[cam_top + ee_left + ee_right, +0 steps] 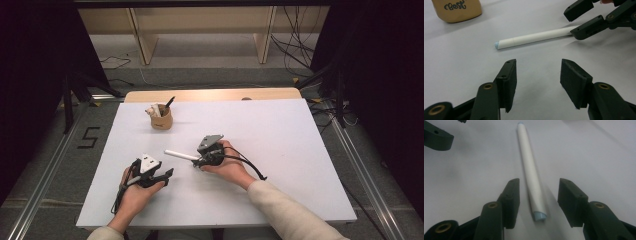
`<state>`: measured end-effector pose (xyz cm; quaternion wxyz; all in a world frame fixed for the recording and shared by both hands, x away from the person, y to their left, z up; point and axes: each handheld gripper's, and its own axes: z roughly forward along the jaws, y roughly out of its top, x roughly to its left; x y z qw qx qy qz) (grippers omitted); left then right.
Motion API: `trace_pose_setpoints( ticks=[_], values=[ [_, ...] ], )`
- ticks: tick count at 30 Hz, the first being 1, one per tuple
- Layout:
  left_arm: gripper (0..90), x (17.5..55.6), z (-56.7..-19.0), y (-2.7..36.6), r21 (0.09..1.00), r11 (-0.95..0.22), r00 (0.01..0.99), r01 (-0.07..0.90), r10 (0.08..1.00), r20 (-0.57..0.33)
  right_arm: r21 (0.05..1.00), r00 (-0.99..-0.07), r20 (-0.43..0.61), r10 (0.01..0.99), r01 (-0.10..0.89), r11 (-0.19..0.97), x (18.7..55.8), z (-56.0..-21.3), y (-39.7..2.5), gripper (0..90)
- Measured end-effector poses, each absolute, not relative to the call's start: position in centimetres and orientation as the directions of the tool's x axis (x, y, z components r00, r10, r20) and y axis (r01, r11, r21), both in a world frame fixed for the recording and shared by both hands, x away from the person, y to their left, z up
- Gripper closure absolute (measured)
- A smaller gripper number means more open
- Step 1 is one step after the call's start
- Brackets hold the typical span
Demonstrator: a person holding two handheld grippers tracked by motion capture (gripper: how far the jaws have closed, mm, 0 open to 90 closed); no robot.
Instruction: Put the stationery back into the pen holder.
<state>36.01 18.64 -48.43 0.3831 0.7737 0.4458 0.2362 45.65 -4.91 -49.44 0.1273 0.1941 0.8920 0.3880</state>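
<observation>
Resting at about 7 o'clock on the white table (pixel 280 150), the left gripper (pixel 167 175) has its jaws wide apart and nothing between them, probably waiting so that it does not disturb the work; the tan cup (pixel 161 120) of pens stands far off at 11 o'clock. Near the centre lies the white pen (pixel 530 173), flat on the table, its far end pointing to 10 o'clock. The right gripper (pixel 537 195) is low at 5 o'clock from the pen with open jaws on both sides of the near end, not yet squeezing, I judge to pick it up.
</observation>
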Motion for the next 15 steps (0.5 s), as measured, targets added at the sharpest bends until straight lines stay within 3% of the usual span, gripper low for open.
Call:
trace_pose_setpoints(
  ticks=[15],
  values=[
    [47.2, 36.04, -48.51, 18.52, 0.802, -0.31, 0.494, 0.51, 0.869, 0.022, 0.723, -0.903, -0.08, 0.421, 0.238, 0.648, 46.22, -49.58, -4.53, 57.9]
  ],
)
